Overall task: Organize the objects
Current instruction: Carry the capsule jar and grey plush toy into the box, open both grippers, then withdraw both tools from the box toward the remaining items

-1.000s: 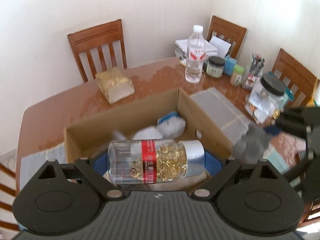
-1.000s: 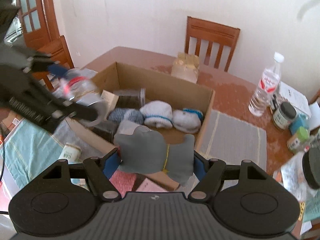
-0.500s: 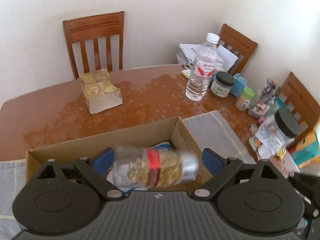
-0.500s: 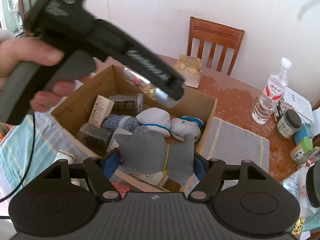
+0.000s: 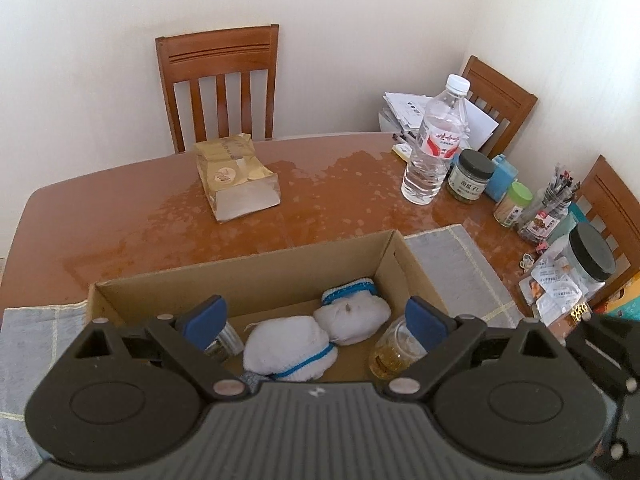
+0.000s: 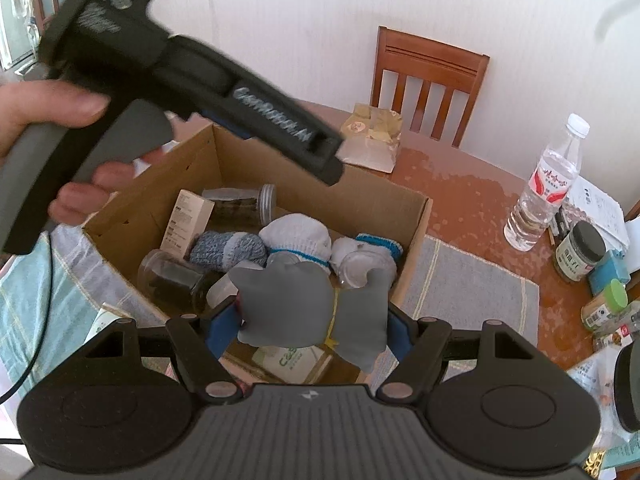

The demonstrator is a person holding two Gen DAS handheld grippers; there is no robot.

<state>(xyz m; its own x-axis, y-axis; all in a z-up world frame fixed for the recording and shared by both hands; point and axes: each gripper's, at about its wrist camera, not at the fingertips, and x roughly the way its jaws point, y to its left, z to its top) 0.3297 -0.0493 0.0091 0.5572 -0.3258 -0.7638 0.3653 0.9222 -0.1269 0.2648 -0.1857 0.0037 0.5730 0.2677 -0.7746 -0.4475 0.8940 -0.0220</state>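
My left gripper (image 5: 316,320) hangs open over the cardboard box (image 5: 248,276) with nothing between its blue pads. A clear bottle of golden capsules (image 5: 390,350) lies in the box's right end, partly behind the right finger. Two white socks with blue trim (image 5: 292,346) lie beside it. My right gripper (image 6: 310,326) is shut on a grey rolled sock (image 6: 304,304) just above the box's near wall. In the right wrist view a hand (image 6: 36,116) holds the left gripper's black body (image 6: 256,112) over the box (image 6: 416,224).
The box also holds dark jars (image 6: 172,280), a small carton (image 6: 188,216) and a grey-blue sock (image 6: 228,248). A paper bag (image 5: 236,176), a water bottle (image 5: 434,148), jars (image 5: 470,176) and papers crowd the far and right table. Wooden chairs (image 5: 220,84) stand around it.
My left gripper swung over the box, opened and let go of the capsule bottle, which now lies inside. The right gripper kept its hold on the grey sock and edged closer to the box.
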